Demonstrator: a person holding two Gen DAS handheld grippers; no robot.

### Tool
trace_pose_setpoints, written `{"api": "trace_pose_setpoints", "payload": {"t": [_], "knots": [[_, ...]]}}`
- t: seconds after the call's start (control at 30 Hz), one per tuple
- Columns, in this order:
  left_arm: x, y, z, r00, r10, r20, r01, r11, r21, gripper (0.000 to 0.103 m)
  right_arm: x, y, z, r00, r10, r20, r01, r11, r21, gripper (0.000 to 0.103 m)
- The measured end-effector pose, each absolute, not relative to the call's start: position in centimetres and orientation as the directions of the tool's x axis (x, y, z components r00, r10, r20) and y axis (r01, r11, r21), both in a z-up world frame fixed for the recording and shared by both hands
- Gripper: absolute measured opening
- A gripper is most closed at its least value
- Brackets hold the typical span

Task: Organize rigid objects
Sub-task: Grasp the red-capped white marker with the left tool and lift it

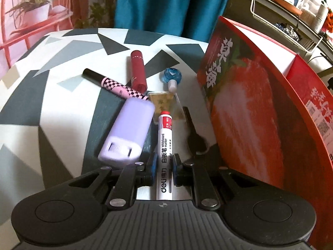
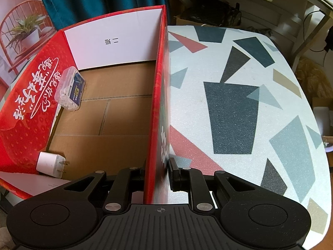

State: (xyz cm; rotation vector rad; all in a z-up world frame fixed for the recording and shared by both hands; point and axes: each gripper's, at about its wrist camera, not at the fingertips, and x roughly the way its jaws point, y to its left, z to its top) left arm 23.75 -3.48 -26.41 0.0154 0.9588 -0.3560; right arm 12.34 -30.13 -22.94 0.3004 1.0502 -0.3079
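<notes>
left wrist: left gripper [image 1: 164, 166] clamped on whiteboard marker [image 1: 164, 145], long axis running toward 12 o'clock; red box [image 1: 260, 112] wall at 2 o'clock, likely drop spot
loose items: purple case [image 1: 129, 129] at 11, others behind on worktop [image 1: 41, 104]
right wrist: right gripper [image 2: 157, 173] pinching box wall [image 2: 158, 104]; interior at 10 o'clock, already holds charger [image 2: 51, 164]

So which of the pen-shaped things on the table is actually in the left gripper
The white whiteboard marker with the red cap: the left gripper is shut on its barrel. The pink checkered pen and the dark red tube lie loose on the table farther away.
</notes>
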Motion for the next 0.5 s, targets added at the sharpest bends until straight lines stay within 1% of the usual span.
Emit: {"api": "trace_pose_setpoints", "payload": {"t": [0.2, 0.43, 0.5], "knots": [[23.1, -3.7, -26.5, 0.542, -0.271, -0.796, 0.307, 0.945, -0.113, 0.016, 12.2, -30.2, -22.9, 0.465, -0.105, -0.879, 0.389, 0.916, 0.096, 0.016], [22.1, -5.3, -26.6, 0.58, -0.217, -0.785, 0.367, 0.93, 0.015, 0.016, 12.2, -30.2, -22.9, 0.466, -0.105, -0.879, 0.389, 0.916, 0.096, 0.016], [22.4, -5.2, -26.3, 0.565, -0.221, -0.795, 0.378, 0.926, 0.011, 0.016, 12.2, -30.2, -22.9, 0.465, -0.105, -0.879, 0.388, 0.917, 0.095, 0.016]]}}
